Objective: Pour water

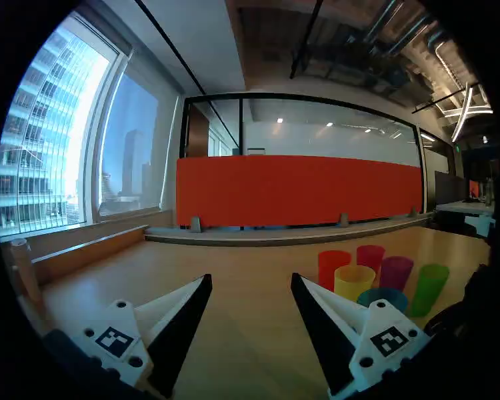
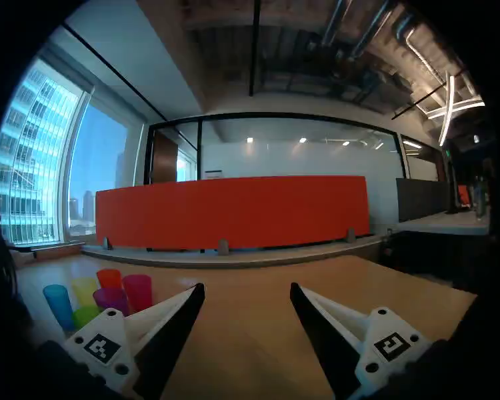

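Hovering over worktop (image 1: pixel 170 267), your left tool (image 1: pixel 251 279) and right tool (image 2: pixel 247 288) gape wide, empty (cups (image 1: pixel 354 280) just ahead).

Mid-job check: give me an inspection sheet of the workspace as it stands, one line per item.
Surface: light wooden table.
Job's things: six coloured cups, upright and clustered together; whether any holds water cannot be told.
Clutter: nothing seen.
Grippers: left gripper open, holding nothing; right gripper open, holding nothing.
Cables: nothing seen.
Surroundings: orange partition along the table's far edge; windows to one side; pipes overhead.
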A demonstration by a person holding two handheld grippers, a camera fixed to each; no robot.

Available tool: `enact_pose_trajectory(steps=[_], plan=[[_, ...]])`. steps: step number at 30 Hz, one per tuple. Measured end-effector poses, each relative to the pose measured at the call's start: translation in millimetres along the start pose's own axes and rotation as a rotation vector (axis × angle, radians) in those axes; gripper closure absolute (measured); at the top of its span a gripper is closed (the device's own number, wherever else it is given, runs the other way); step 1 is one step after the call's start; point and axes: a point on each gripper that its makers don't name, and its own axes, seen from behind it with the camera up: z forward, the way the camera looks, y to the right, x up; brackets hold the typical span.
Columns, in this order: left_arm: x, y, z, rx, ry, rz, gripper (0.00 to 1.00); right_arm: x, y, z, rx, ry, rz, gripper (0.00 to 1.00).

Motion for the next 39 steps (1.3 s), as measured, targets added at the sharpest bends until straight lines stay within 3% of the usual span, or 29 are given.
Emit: enact_pose_trajectory(steps=[39], plan=[[0, 0.4, 0.1, 0.0, 0.0, 0.0, 0.13, -16, 3, 1.0, -0.022, -0.056, -0.043, 0.01]])
